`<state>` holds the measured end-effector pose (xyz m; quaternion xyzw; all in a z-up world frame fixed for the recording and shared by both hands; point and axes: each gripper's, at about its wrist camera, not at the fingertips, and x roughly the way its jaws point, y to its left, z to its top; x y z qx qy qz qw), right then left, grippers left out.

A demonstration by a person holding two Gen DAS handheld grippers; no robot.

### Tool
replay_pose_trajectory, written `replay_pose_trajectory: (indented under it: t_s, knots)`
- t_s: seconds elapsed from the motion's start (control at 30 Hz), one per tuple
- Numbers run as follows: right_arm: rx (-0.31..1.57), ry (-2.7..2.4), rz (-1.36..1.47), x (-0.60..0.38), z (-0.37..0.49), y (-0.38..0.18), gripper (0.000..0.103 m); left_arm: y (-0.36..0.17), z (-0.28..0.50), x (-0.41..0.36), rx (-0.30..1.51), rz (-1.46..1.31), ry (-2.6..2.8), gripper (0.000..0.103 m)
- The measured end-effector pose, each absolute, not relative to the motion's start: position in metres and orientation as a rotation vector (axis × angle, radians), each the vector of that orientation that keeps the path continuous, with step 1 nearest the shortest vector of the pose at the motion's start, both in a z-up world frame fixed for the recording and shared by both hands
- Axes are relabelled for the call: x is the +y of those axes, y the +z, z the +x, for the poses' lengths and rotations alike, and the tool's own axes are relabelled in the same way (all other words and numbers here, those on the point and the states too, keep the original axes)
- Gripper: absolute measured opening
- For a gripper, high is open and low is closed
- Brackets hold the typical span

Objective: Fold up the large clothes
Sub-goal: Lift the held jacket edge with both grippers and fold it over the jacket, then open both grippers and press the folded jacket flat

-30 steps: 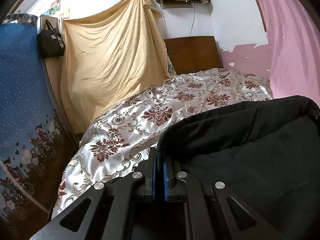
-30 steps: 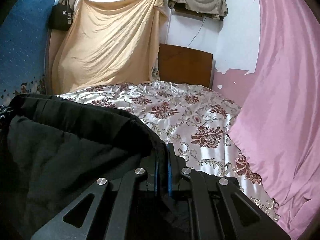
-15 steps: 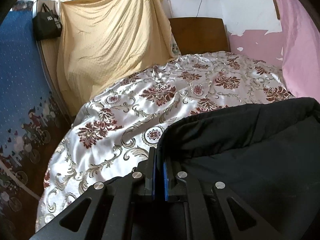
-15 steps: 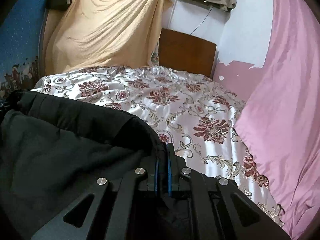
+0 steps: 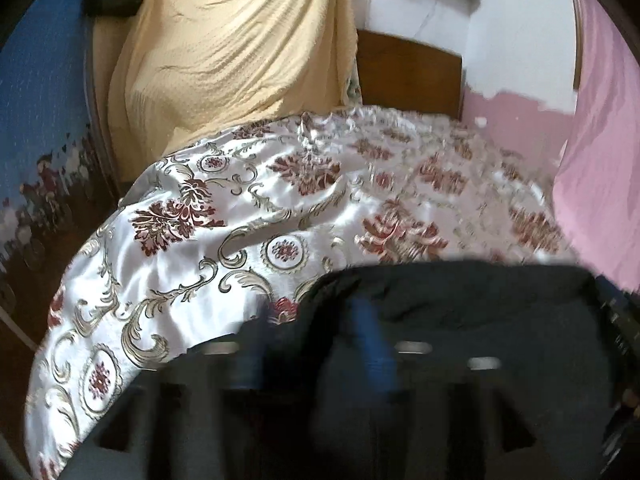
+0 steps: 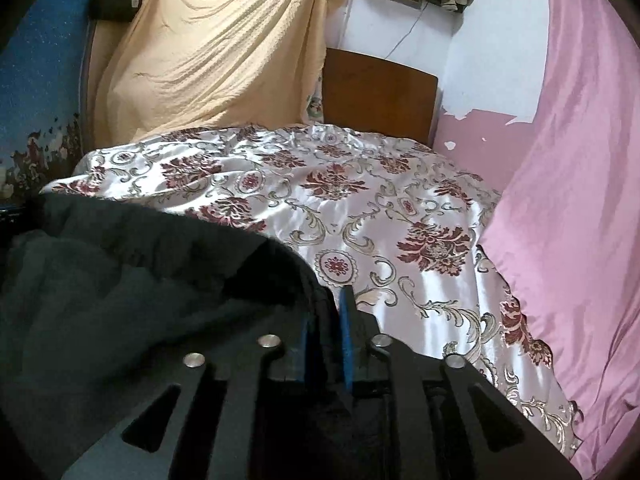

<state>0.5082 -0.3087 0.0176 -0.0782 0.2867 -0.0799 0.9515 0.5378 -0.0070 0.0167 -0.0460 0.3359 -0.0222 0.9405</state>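
Note:
A large black garment [image 5: 480,320] lies over the near part of a bed; it also shows in the right wrist view [image 6: 140,272]. My left gripper [image 5: 312,332] has opened: its blue pads [image 5: 372,344] stand wide apart with the garment's edge lying loose between them, and the frame is blurred. My right gripper [image 6: 326,320] has its blue pads [image 6: 347,336] slightly parted around the garment's right corner; the cloth still fills the gap.
The bed has a shiny white floral cover [image 6: 360,208] and a wooden headboard [image 6: 380,92]. A yellow cloth [image 6: 220,52] hangs at the back left, a pink curtain [image 6: 572,200] along the right, a blue patterned cloth [image 5: 36,120] on the left.
Both grippers lowered the garment toward the bed. The left gripper's jaws opened wide and let go of the edge. The right gripper's jaws have begun to part.

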Motion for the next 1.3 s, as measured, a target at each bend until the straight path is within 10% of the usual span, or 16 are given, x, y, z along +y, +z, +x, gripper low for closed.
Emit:
replay_pose_trajectory:
  t_s: [0.1,0.33,1.3]
  knots:
    - [0.532,-0.147,-0.144,-0.310,0.496,0.028,0.060,0.030,0.520,-0.004,0.598,-0.132,-0.045,0.087]
    - [0.470,-0.026,-0.148,-0.295,0.428,0.038,0.078,0.026,0.465,-0.013,0.584,-0.104,-0.148,0.090]
    - [0.713,-0.022,0.058,-0.340,0.497,-0.037,0.090,-0.026,0.498,-0.035,0.682,-0.102,-0.256,0.099]
